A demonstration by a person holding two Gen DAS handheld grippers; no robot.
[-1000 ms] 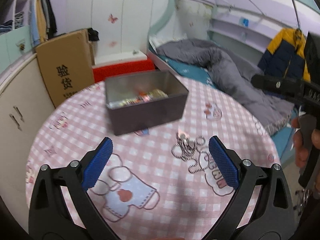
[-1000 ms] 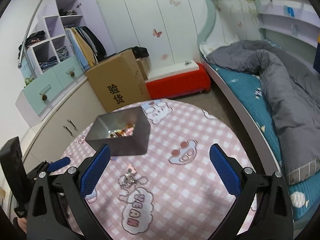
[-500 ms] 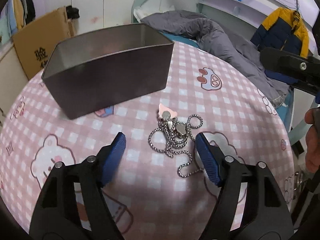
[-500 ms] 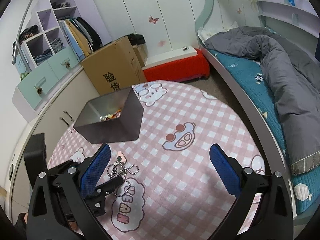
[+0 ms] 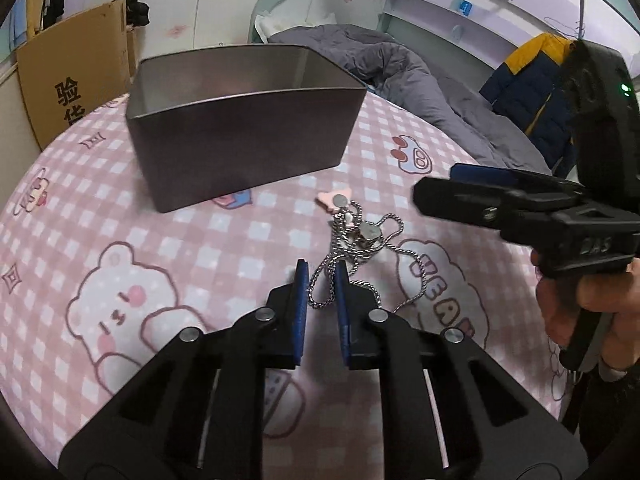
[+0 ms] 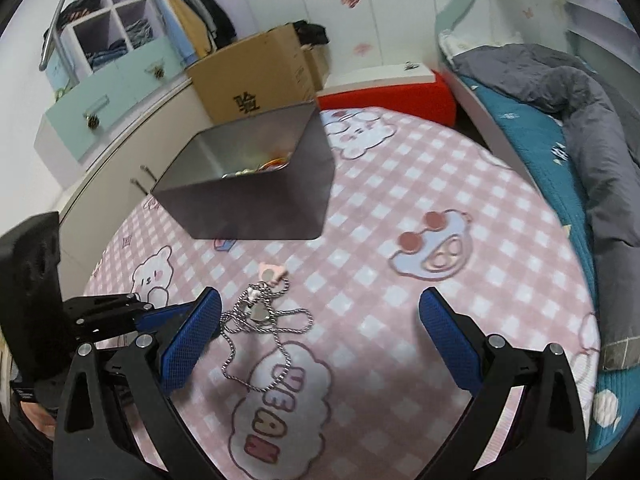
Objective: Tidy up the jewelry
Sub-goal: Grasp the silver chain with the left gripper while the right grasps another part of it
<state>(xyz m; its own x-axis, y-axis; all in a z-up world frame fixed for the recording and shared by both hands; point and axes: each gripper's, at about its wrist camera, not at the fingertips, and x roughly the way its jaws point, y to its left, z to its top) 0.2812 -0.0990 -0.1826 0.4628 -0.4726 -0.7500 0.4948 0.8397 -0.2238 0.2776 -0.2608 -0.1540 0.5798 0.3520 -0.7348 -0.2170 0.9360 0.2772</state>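
1. Left gripper (image 5: 322,280) jaws closing around a loop of the necklace (image 5: 352,248), lying just in front of the tin (image 5: 240,136)
2. Right gripper (image 6: 320,340) spread, empty
3. Thin chain may slip out, tangled strands dragging

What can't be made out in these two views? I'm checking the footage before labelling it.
- Contents of the tin box: left wrist view, hidden by its near wall; right wrist view shows only a blurred sliver.
- Chain between the closing left hand-held gripper pads: contact unclear.
- Pendants: too small.
- Right hand-held gripper: its holder cut off.
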